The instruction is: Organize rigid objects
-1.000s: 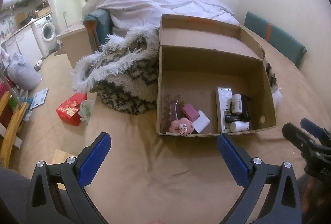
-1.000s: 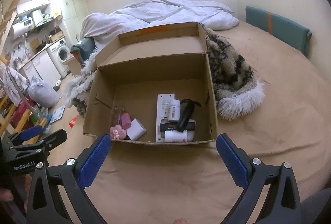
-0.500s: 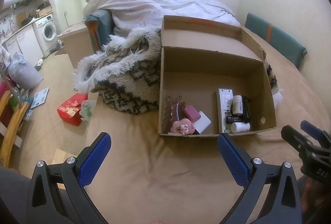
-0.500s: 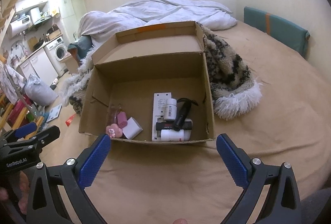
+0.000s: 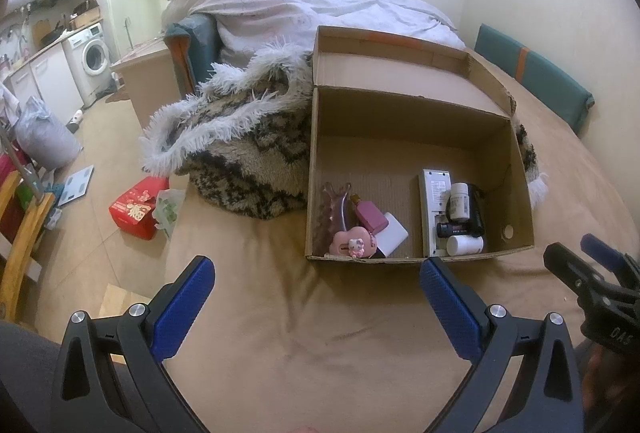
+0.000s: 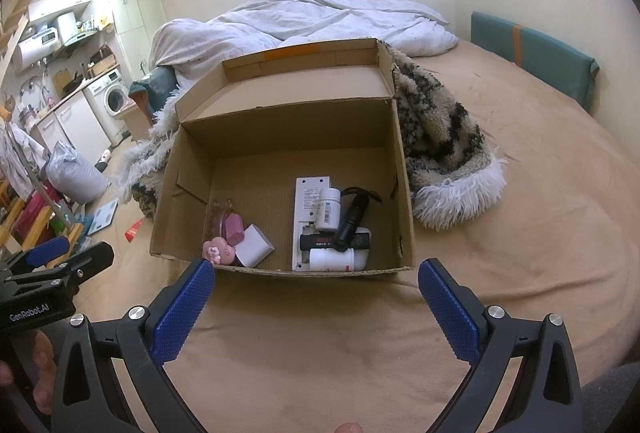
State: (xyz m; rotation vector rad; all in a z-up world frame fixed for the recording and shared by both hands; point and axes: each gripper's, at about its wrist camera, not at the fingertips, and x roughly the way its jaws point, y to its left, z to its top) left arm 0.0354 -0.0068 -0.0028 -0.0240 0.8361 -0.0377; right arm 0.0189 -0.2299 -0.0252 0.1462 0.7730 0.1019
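The open brown cardboard box point(image 6: 280, 169) sits on the tan bedcover point(image 6: 320, 333) just ahead of both grippers, its lid flap folded back on the far side. Inside, toward the near wall, lie a long white remote control point(image 6: 306, 209) with its long axis running away from the grippers, two white pill bottles point(image 6: 331, 259), a black flashlight point(image 6: 352, 219), a white block point(image 6: 256, 246) and a pink cartoon trinket point(image 6: 218, 252). A shaggy black-and-cream blanket point(image 6: 444, 149) presses against the box's far sides. The left gripper point(image 5: 316, 293) and right gripper point(image 6: 316, 295) hover empty, jaws spread wide.
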